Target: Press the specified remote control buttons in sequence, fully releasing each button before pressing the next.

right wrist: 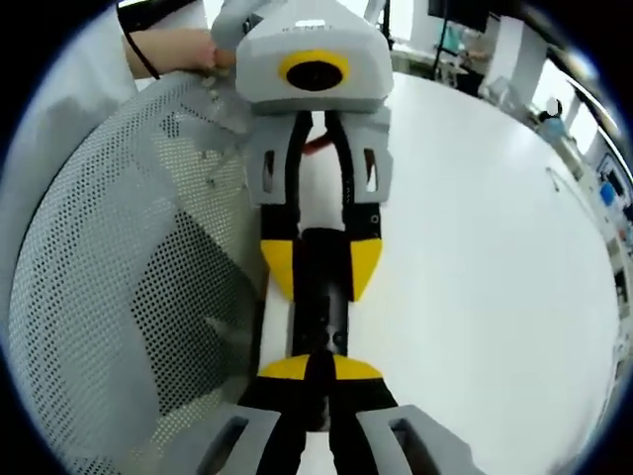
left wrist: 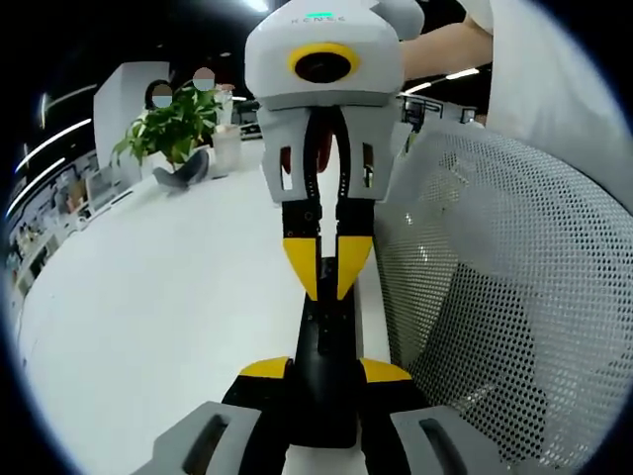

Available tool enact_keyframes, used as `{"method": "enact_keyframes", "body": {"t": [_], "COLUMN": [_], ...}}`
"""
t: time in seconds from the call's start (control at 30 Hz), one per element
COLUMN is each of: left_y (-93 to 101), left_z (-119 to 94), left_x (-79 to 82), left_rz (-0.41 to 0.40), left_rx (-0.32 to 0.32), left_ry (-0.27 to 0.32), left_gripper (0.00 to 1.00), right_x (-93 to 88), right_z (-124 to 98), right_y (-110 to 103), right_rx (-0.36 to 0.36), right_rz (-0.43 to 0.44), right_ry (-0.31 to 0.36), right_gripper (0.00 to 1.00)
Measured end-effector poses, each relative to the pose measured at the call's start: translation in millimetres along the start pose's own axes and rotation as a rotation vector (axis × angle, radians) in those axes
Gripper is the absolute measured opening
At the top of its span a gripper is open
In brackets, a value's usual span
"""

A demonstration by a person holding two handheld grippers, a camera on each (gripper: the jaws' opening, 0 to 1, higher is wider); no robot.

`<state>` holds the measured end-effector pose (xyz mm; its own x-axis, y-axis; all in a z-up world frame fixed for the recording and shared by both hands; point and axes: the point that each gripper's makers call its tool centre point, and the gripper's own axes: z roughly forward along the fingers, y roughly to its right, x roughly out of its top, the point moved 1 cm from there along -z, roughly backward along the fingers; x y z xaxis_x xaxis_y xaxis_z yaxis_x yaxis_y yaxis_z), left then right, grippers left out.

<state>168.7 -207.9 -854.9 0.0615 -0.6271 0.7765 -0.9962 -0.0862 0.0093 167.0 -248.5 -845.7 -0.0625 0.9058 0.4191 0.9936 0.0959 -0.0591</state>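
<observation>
A slim black remote control [left wrist: 326, 332] runs lengthwise between the yellow-tipped jaws of my left gripper [left wrist: 324, 371], which is shut on its sides. My right gripper [left wrist: 326, 269] faces it from the far end, its two yellow tips closed together and resting on the remote's top face. From the right gripper view, my right gripper [right wrist: 318, 371] is shut with its tips down on the remote [right wrist: 321, 307], and the left gripper [right wrist: 321, 265] clamps the remote further up. The buttons are hidden under the tips.
A white mesh chair back [left wrist: 495, 297] [right wrist: 119, 257] stands close beside the remote. The white table [left wrist: 148, 297] [right wrist: 475, 247] spreads out on the other side. A potted plant [left wrist: 173, 124], a grey object [left wrist: 183, 173] and a cup [left wrist: 226, 148] sit far back. A person's arm [left wrist: 440, 49] shows.
</observation>
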Motion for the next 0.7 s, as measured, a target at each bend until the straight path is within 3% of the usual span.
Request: {"method": "enact_keyframes", "body": {"t": [0.47,0.7], "left_y": [0.4,0.5], "left_z": [-0.5,-0.4], "left_x": [0.0,0.0], "left_rz": [-0.003,-0.002], "left_rx": [-0.001,-0.005], "left_ry": [0.004,0.006], "left_gripper": [0.25,0.25], "right_x": [-4.3,-3.6], "right_z": [-1.1,0.5], "right_y": [1.3,-2.2], "right_rx": [-0.011,-0.047], "right_rz": [0.039,-0.003], "right_ry": [-0.049,-0.115], "right_gripper": [0.03,0.04]}}
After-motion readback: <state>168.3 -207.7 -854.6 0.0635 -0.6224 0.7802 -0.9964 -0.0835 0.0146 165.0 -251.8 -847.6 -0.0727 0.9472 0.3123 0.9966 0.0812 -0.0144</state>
